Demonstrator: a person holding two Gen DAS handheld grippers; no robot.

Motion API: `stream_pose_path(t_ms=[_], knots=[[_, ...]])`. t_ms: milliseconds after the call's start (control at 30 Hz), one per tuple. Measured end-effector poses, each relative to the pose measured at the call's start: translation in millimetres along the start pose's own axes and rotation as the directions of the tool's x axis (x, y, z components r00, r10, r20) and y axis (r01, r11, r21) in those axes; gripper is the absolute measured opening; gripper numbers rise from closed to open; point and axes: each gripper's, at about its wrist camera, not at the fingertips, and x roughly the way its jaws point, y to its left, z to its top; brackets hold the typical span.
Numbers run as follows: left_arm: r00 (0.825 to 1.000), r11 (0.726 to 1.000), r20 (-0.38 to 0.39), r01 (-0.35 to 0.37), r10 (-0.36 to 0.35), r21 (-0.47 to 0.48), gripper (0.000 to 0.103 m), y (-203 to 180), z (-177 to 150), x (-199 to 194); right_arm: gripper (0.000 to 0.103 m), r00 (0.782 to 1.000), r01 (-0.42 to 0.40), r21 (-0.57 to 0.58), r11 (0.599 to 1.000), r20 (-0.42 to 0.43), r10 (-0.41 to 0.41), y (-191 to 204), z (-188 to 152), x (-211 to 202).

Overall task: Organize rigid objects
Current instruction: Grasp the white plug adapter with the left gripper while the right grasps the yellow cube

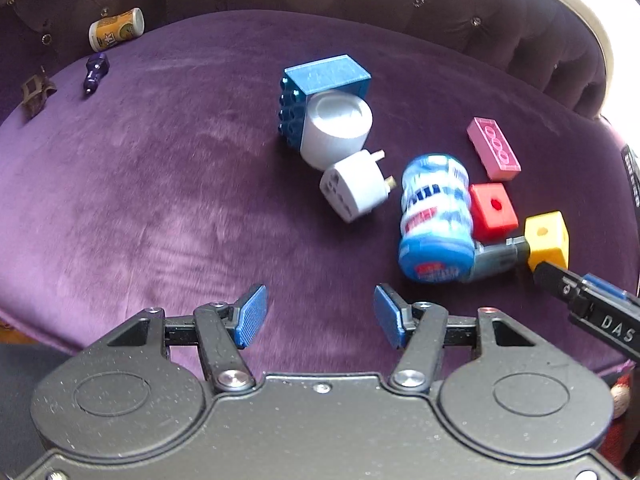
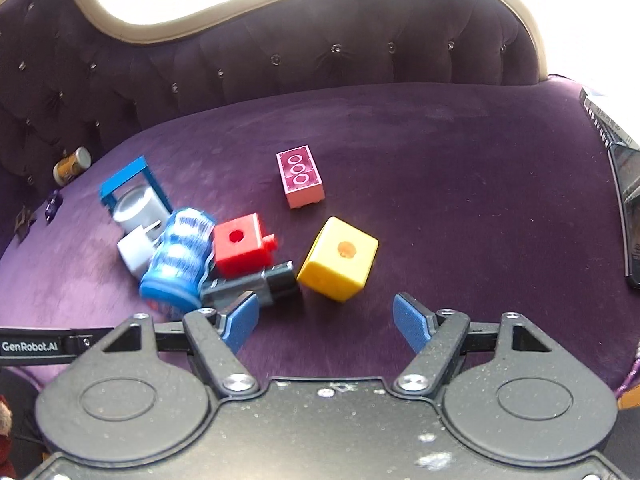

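Observation:
A cluster of objects lies on a purple velvet sofa seat. It holds a blue brick, a white cylinder, a white plug adapter, a blue-and-white bottle on its side, a red cube, a yellow cube, a grey-black block and a pink brick. My left gripper is open and empty, short of the bottle and to its left. My right gripper is open and empty, just in front of the yellow cube, its left pad near the grey-black block.
At the seat's far left lie a yellow-labelled canister, a small purple object and a brown buckle. The tufted backrest rims the seat. Dark flat items sit at the right edge. The right gripper's finger enters the left wrist view.

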Motion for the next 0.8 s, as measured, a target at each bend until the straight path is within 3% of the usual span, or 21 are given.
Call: stream_pose_path(t_ms=[167,333,500,633,800], knots=[[1.0,0.999,0.008,0.019,-0.018,-0.035,0.057,-1.8,20.8,12.2,0.071,1.0,0.003,0.084,0.996,-0.016,-0.002,-13.4,13.7,22.2],[1.0,1.0,0.019,0.017,-0.017,-0.025,0.06,-10.0,37.3,25.3,0.06,1.0,0.011,0.104,0.994,-0.005,-0.01,-15.7,20.2,35.8],[1.0,0.999,0.001,0.002,-0.002,-0.035,0.061,-12.1,48.9,42.8,0.04,0.998,0.006,0.086,0.996,-0.055,-0.001,-10.1,18.4,47.1],[1.0,0.999,0.005,-0.016,0.016,-0.032,0.061,-17.1,54.8,51.4,0.038,0.998,0.037,0.011,0.999,-0.041,-0.037,0.2,15.2,47.9],[0.999,0.999,0.016,-0.028,0.029,-0.019,0.059,-20.1,58.6,54.8,0.04,0.999,0.033,0.037,0.999,-0.043,-0.031,-2.2,16.8,48.7]])
